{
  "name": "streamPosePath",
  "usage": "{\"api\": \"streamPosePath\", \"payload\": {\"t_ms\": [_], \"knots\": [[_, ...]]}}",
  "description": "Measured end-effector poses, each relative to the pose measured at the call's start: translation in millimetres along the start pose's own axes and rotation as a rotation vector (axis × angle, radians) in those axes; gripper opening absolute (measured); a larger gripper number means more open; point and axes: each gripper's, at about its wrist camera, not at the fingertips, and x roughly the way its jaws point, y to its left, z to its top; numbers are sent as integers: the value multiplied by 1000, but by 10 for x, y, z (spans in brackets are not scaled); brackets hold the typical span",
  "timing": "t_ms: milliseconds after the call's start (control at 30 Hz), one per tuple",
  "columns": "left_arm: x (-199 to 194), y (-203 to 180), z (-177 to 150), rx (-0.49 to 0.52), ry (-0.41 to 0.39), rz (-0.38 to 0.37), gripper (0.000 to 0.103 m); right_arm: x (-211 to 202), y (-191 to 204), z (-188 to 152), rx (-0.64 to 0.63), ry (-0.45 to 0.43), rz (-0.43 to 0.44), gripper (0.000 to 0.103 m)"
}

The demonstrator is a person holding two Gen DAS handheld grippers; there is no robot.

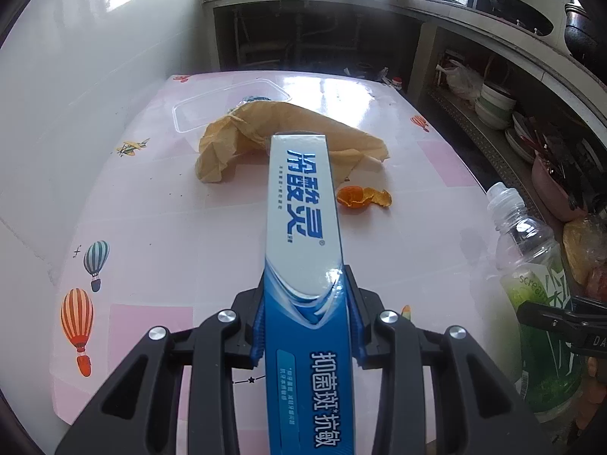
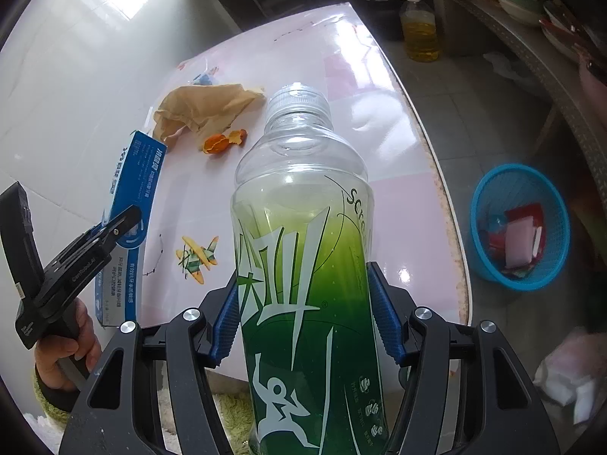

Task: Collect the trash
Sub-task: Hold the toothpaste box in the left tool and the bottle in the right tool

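My left gripper [image 1: 305, 326] is shut on a long blue and white toothpaste box [image 1: 301, 204], which sticks out forward over the table. In the right wrist view the same toothpaste box [image 2: 131, 193] and left gripper [image 2: 114, 233] show at the left, held by a hand [image 2: 64, 356]. My right gripper [image 2: 303, 311] is shut on an empty clear plastic bottle [image 2: 303, 227] with a green label and a cap. On the table lie a crumpled brown paper bag [image 1: 242, 140] and a piece of orange peel [image 1: 362, 197].
The table [image 1: 159, 227] has a pink and white cloth with balloon and plane prints. A clear plastic tray [image 1: 212, 102] lies behind the paper bag. On the floor to the right stand a blue basket [image 2: 519, 227] with trash in it and an oil jug [image 2: 419, 30]. Shelves with bowls [image 1: 493, 106] run along the right.
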Motion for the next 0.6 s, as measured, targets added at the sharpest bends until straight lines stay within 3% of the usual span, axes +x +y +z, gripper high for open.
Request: {"api": "streamPosePath", "payload": {"t_ms": [600], "knots": [[-13, -94, 33, 28, 0, -37, 33, -53, -98, -23, 26, -14, 15, 58]]}}
